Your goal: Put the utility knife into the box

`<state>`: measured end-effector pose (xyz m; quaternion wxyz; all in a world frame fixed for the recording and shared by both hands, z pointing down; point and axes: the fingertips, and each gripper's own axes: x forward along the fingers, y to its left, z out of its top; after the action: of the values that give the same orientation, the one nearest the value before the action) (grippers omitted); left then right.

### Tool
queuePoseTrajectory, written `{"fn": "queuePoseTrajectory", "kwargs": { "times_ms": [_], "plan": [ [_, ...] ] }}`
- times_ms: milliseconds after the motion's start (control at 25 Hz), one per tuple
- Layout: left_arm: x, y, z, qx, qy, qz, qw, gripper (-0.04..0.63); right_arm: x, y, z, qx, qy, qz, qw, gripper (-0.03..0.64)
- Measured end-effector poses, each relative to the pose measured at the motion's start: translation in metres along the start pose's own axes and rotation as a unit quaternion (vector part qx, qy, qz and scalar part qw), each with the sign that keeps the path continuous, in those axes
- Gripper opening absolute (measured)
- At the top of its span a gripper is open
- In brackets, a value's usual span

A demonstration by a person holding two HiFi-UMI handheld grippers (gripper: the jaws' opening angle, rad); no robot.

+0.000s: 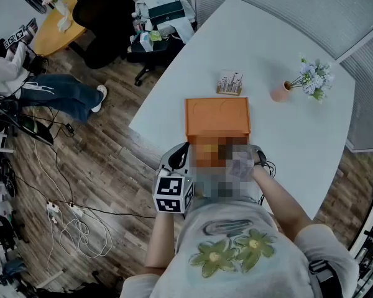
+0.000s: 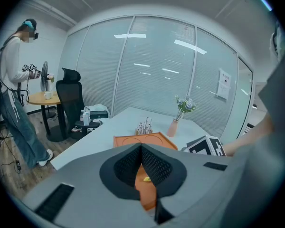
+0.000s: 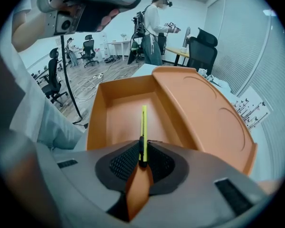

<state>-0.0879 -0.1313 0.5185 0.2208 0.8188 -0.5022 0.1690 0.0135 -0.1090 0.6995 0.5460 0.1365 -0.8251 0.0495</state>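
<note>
The right tool (image 3: pixel 142 151) is pinching the slim yellow utility knife (image 3: pixel 144 122), pointing it forward over the open orange plastic box (image 3: pixel 99 109) on the white tabletop (image 1: pixel 267 48). The left tool (image 2: pixel 141 148), pressed together and empty, is hovering alongside.

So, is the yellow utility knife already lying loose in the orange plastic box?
No, the yellow utility knife is clamped between the jaws of the right hand-held gripper, pointing over the open orange box.
</note>
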Motion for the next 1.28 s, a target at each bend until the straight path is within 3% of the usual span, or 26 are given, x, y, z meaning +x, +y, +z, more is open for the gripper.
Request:
{"fn": "queuePoseTrajectory", "kwargs": {
  "times_ms": [1280],
  "plan": [
    [0.0044, -0.0041, 0.0049, 0.004, 0.001, -0.005, 1.0000, 0.000, -0.0020, 0.0002, 0.0001, 0.003, 0.003, -0.002, 1.000, 0.071]
  ]
}}
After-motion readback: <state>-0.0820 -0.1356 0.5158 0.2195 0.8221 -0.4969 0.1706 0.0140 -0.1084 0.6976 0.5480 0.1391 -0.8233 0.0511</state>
